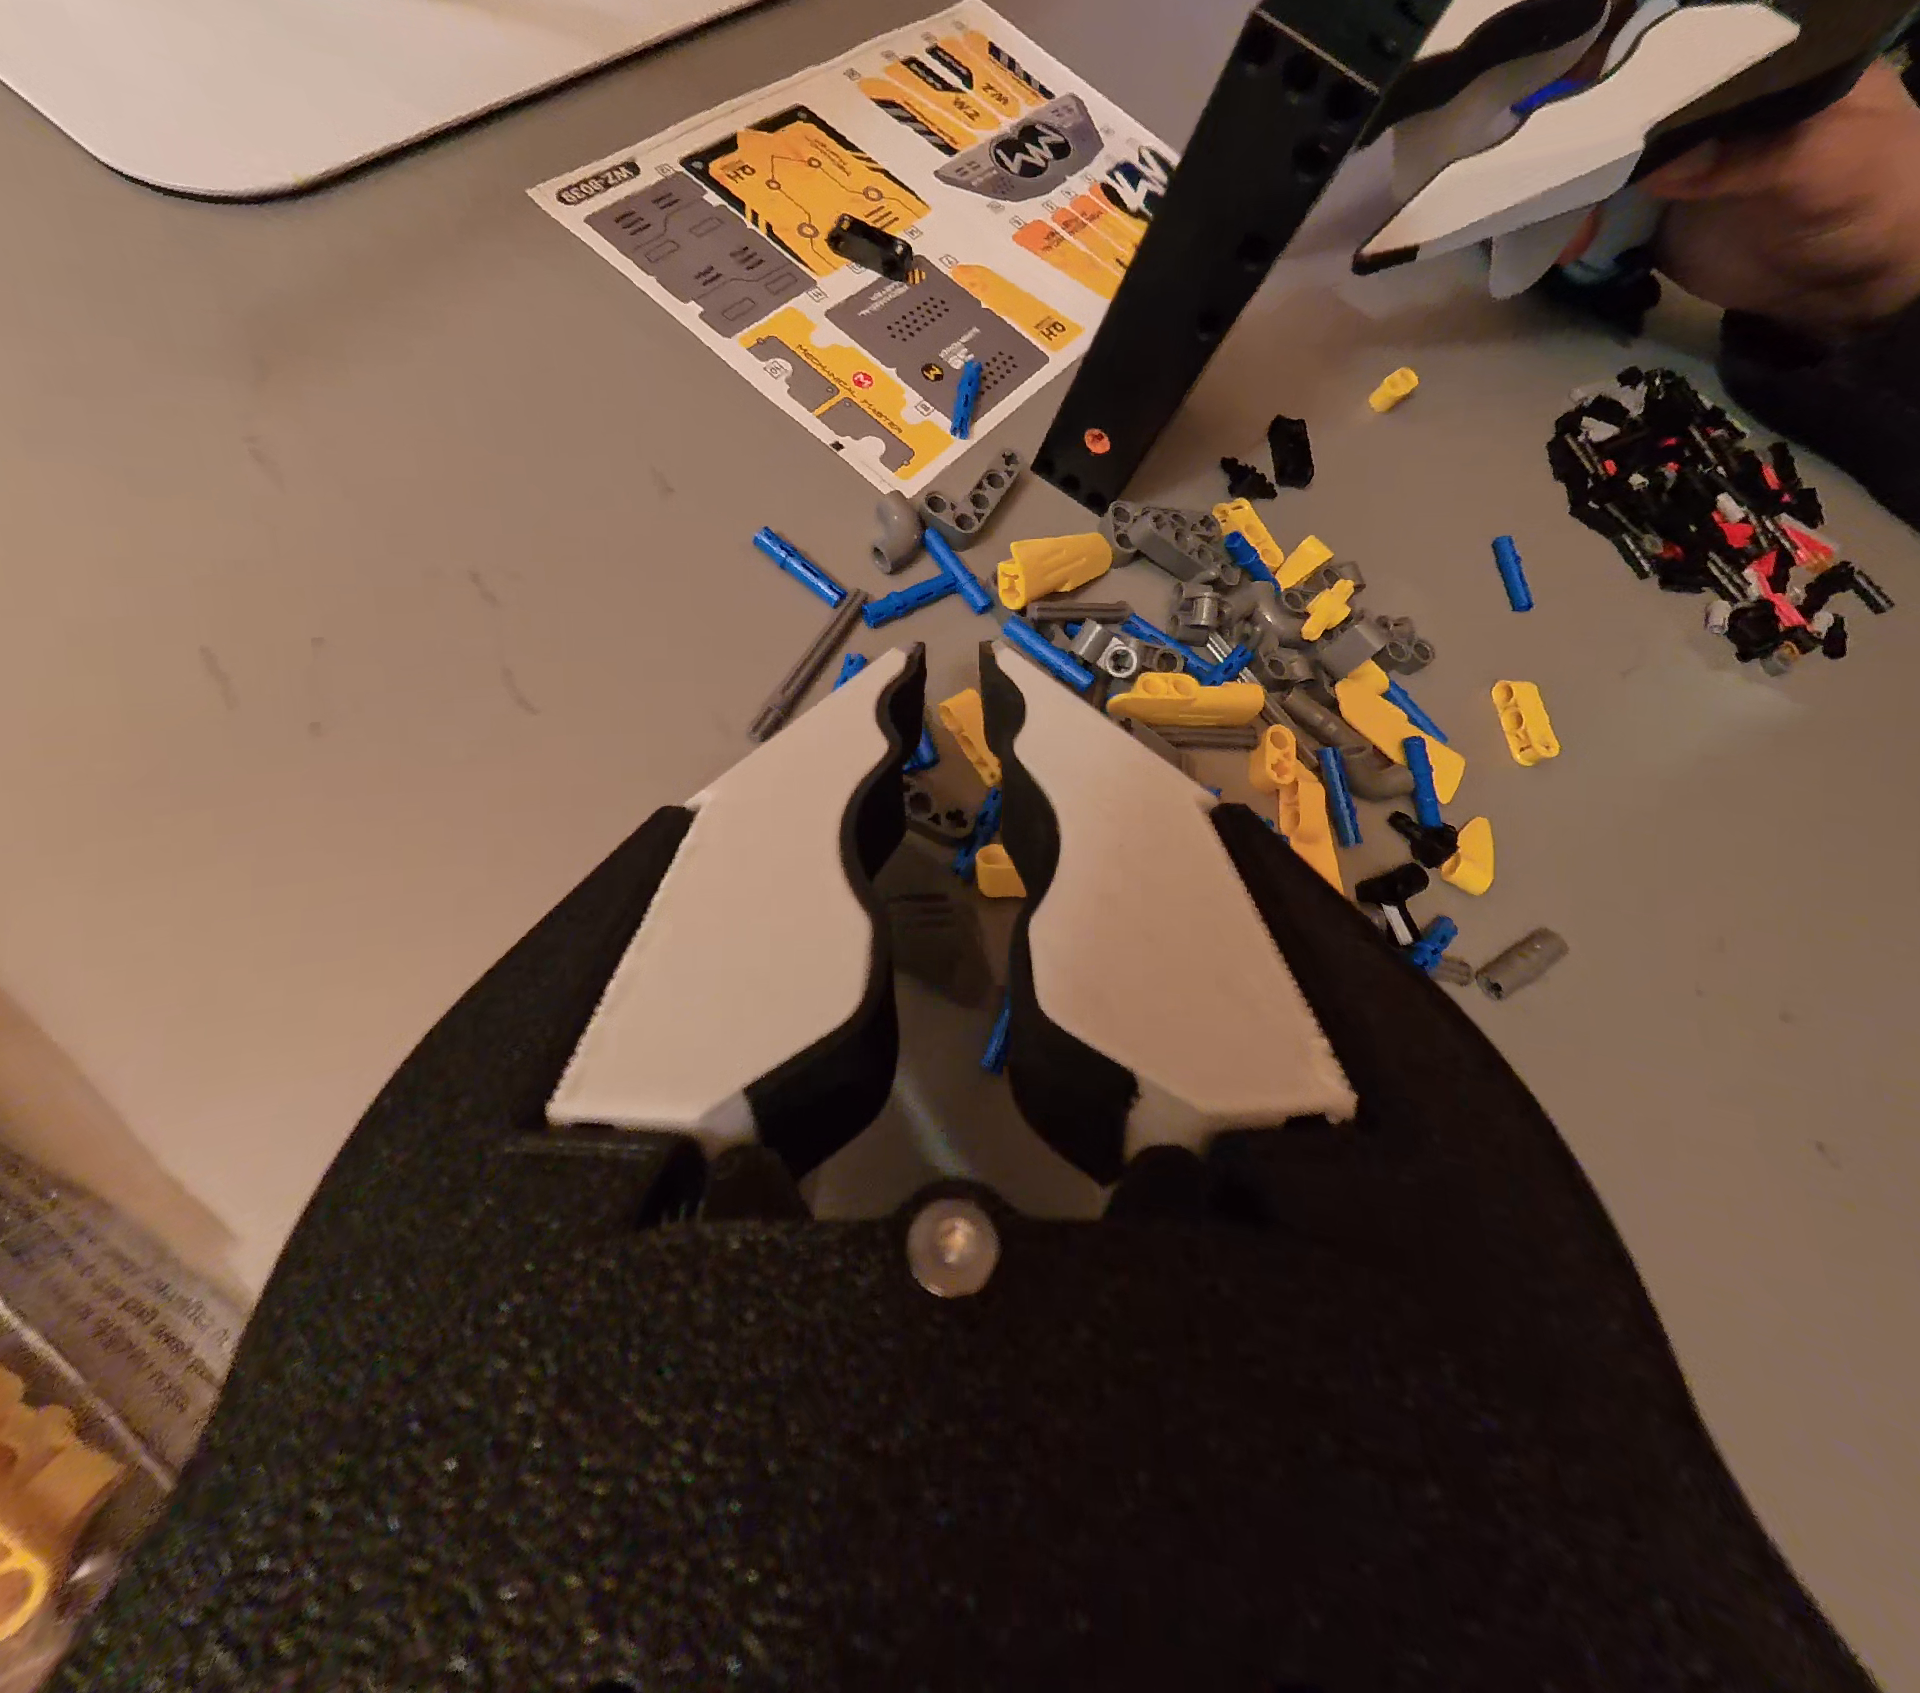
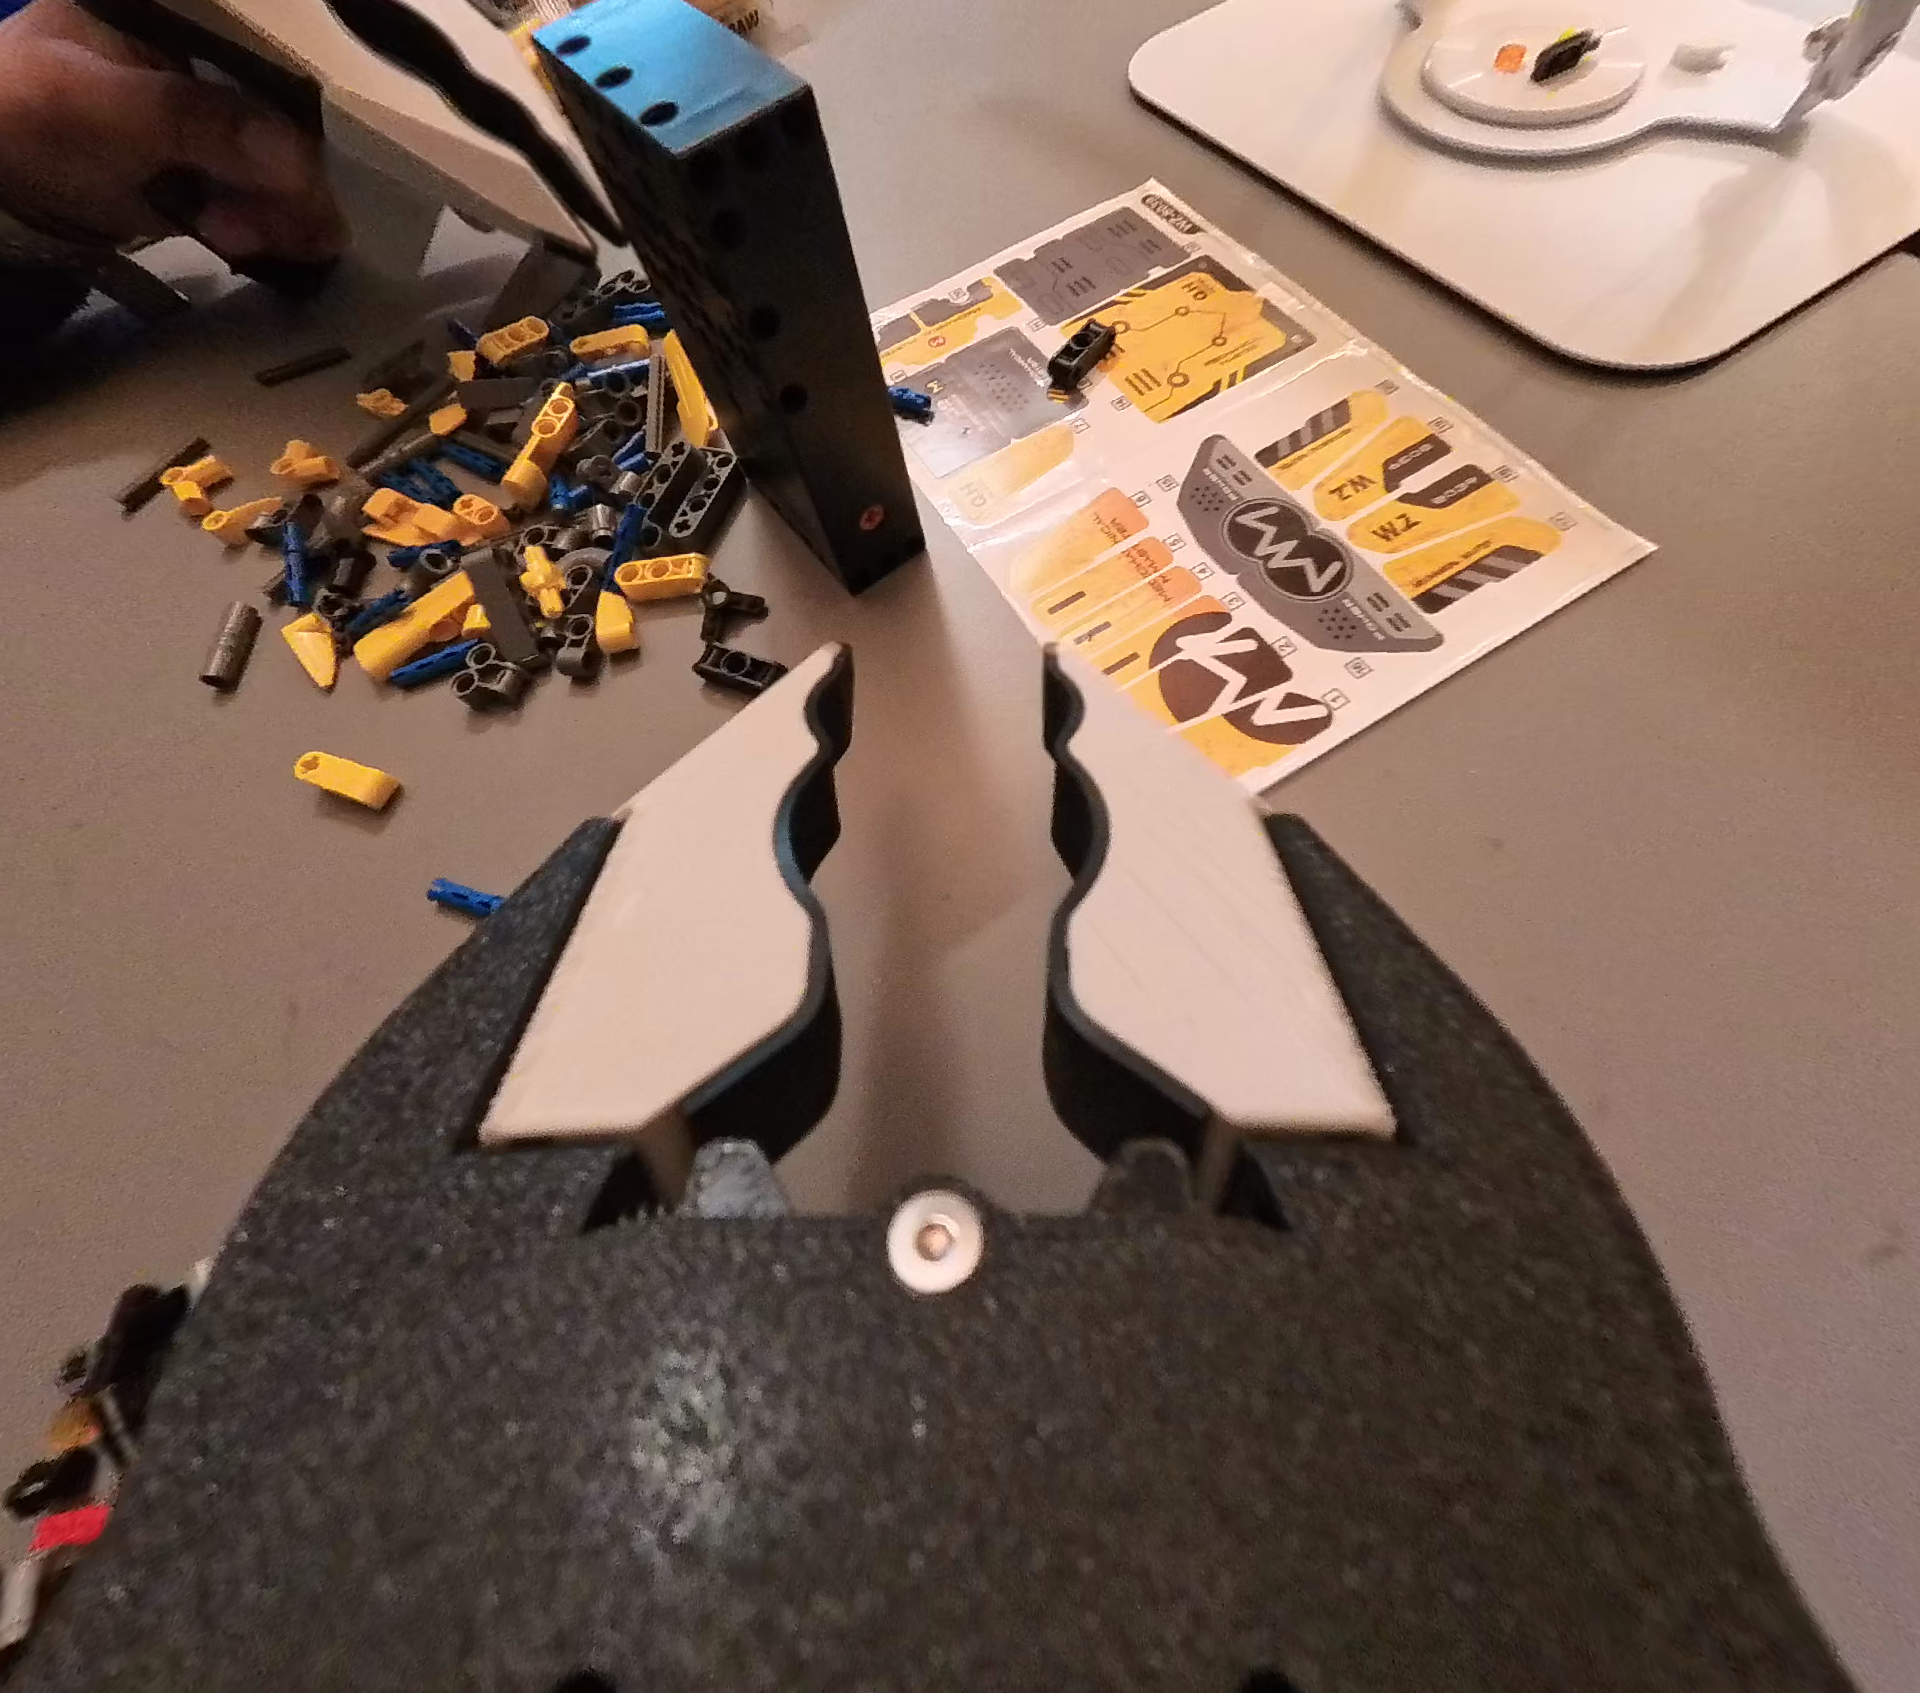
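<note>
You have one black block [image 2: 748,313] standing tilted beside one sticker sheet [image 2: 1247,500], one loose pile of yellow, blue and grey pieces [image 1: 1226,677], and one smaller black and red pile [image 1: 1704,511]. Your left gripper [image 1: 951,656] hovers low over the loose pile, jaws slightly parted, holding nothing. Your right gripper [image 2: 945,677] points at bare table [image 2: 1558,916], jaws wide apart. The pieces are too jumbled to count.
</note>
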`<state>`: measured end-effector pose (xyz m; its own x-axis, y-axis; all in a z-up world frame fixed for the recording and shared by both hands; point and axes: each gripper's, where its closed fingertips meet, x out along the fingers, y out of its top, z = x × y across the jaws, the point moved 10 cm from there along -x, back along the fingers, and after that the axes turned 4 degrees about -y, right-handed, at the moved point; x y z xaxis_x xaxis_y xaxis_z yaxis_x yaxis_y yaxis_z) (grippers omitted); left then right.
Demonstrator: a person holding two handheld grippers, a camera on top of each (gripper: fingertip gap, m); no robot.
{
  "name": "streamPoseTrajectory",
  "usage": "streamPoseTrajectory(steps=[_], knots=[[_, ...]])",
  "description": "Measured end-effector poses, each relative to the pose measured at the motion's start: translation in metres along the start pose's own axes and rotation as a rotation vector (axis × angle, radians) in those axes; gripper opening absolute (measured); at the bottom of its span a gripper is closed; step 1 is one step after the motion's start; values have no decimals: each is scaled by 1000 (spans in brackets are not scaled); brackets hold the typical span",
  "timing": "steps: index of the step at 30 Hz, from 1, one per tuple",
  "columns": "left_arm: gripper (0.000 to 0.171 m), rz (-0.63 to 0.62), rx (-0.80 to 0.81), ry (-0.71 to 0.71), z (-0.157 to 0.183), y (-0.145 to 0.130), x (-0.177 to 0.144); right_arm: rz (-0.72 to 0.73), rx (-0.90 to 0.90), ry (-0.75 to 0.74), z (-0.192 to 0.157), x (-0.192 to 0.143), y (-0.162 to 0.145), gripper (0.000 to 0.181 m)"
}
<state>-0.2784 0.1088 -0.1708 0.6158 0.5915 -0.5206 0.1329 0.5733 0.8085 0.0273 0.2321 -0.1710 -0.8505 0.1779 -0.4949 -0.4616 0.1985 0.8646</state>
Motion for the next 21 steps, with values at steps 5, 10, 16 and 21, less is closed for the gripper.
streamPoseTrajectory(steps=[5,10,16,21], knots=[[9,110,-12,11,7,10,-20,101,-84,-117,2,-20,17,36],[9,133,-18,113,7,7,-43,239,-202,-151,-45,-40,84,36],[9,162,-12,252,12,-14,-57,308,-279,38,-138,-12,181,36],[9,154,1,297,11,-21,-63,269,-388,273,-221,50,234,36]])
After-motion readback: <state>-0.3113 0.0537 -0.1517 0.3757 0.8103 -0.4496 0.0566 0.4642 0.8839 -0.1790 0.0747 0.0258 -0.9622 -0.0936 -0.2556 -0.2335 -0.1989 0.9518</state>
